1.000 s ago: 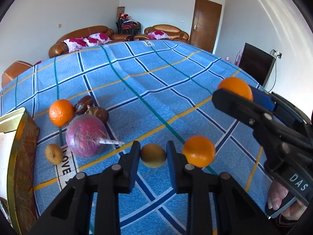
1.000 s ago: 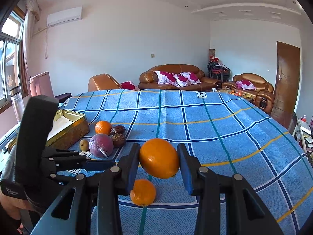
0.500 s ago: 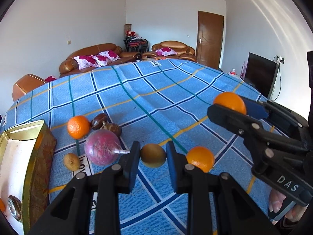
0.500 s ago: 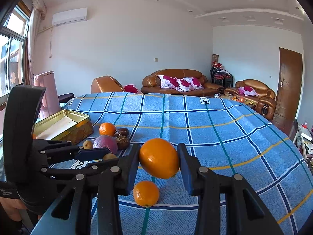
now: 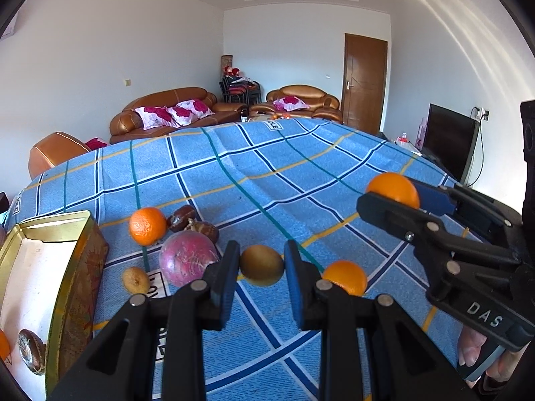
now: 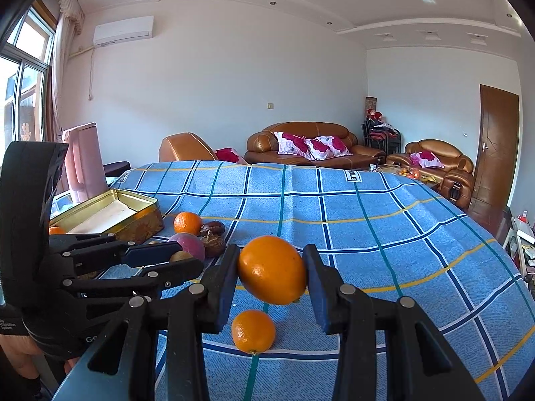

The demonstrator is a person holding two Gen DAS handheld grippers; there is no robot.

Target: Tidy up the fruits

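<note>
My left gripper (image 5: 261, 267) is shut on a small brown-green fruit (image 5: 261, 262), held just above the blue checked cloth (image 5: 254, 173). My right gripper (image 6: 271, 272) is shut on a large orange (image 6: 271, 267), raised over the cloth to the right of the left gripper. In the left wrist view that orange (image 5: 393, 187) shows at the right gripper's tips. A smaller orange (image 6: 253, 330) lies on the cloth below the held one. A gold tin (image 5: 77, 267) stands open at the left, with an orange (image 5: 2, 347) and a dark fruit (image 5: 30, 351) in it.
Beside the tin lie an orange (image 5: 147, 221), a large purple-red fruit (image 5: 188, 257), a small brown fruit (image 5: 135, 279) and two dark brown fruits (image 5: 182, 215). The cloth stretches bare to the far edge. Sofas, a door and a TV stand beyond.
My left gripper has risen and tipped upward with the brown-green fruit in it, so more of the tin and room shows. The right gripper has kept still with its orange.
</note>
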